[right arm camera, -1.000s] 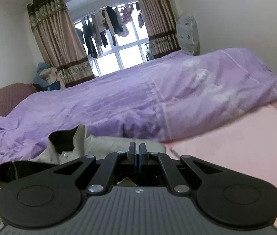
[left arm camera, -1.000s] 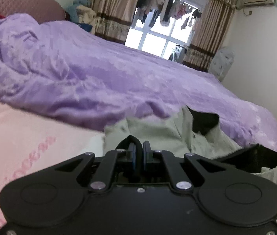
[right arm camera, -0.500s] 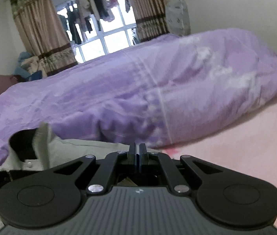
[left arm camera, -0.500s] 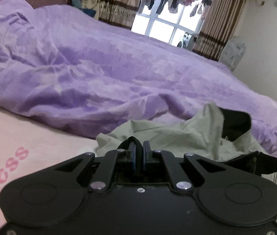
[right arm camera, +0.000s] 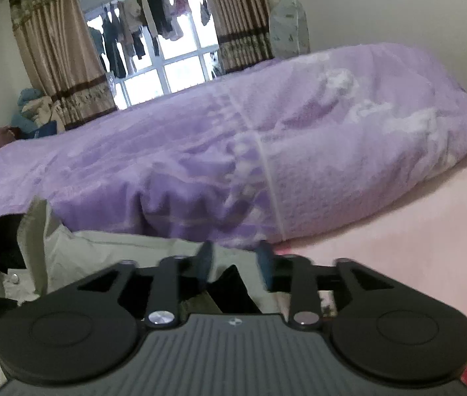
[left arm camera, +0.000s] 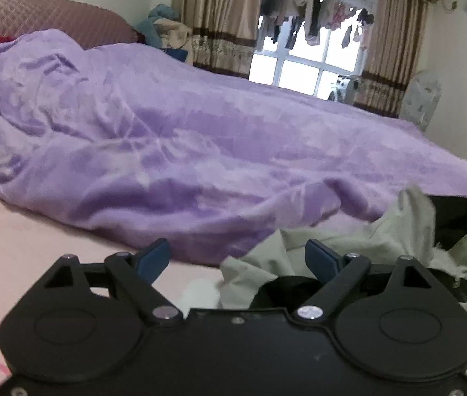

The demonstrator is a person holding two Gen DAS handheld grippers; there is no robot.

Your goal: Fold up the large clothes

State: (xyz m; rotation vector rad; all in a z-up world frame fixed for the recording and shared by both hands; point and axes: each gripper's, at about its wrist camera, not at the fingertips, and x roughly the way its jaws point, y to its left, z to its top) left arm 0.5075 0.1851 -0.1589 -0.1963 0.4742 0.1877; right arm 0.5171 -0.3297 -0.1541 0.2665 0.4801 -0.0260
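Olive jacket [left arm camera: 349,247] dropped on the bed's pink edge; left claw [left arm camera: 236,259] wide, right claw [right arm camera: 235,264] narrower, both empty; next, regrasp.

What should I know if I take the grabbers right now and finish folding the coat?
Left tool: open, holding nothing.
Right tool: open too, fingers blurred.
The green jacket lies crumpled on the pink sheet, just in front of both tools, beside the purple blanket. Its black lining shows.
Done: no neat fold visible.
Left: spread it flat, then fold.
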